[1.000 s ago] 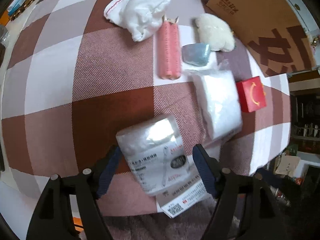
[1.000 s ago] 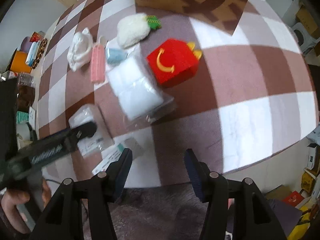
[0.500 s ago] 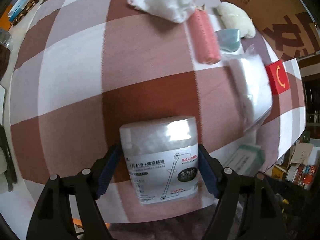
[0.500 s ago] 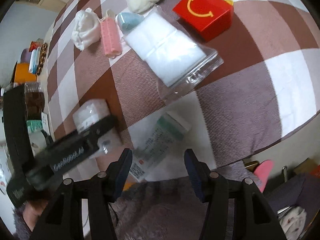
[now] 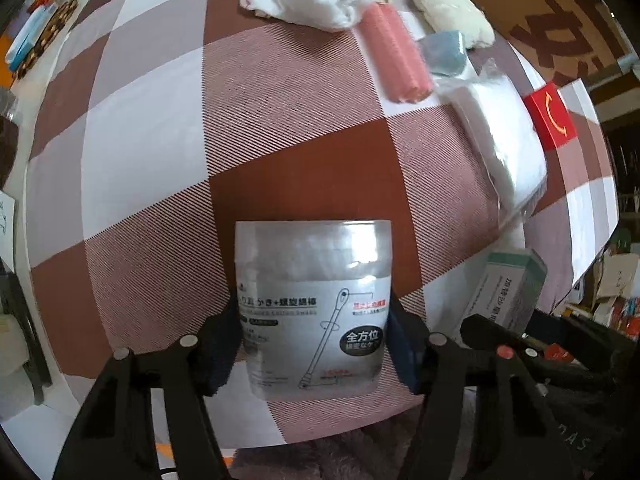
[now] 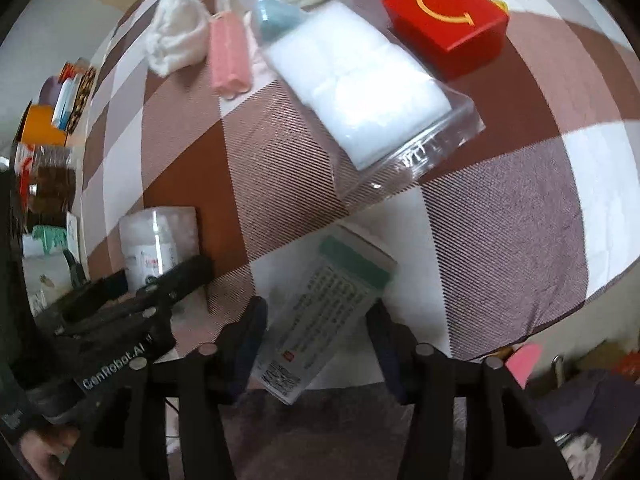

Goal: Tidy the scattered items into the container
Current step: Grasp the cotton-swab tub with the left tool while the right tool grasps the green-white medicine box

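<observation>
- Pickup step: left gripper [image 5: 314, 340] brackets the cotton-swab tub [image 5: 312, 300] at the table's 6 o'clock edge — pads at its sides, whether clamped I cannot tell.
- Right gripper [image 6: 316, 336], spread wide, straddles the flat white box [image 6: 320, 316] without touching it.
- Next, I judge: squeeze, lift, then carry toward the cardboard box [image 5: 560, 12] at 1 o'clock — likely the container.

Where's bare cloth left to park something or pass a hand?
Free: the checked tablecloth left of the clear cotton-swab tub, and the near right stretch below the red cardboard box. Crowded: the far band from white crumpled cloth and pink roll to the clear bag of white pads.
</observation>
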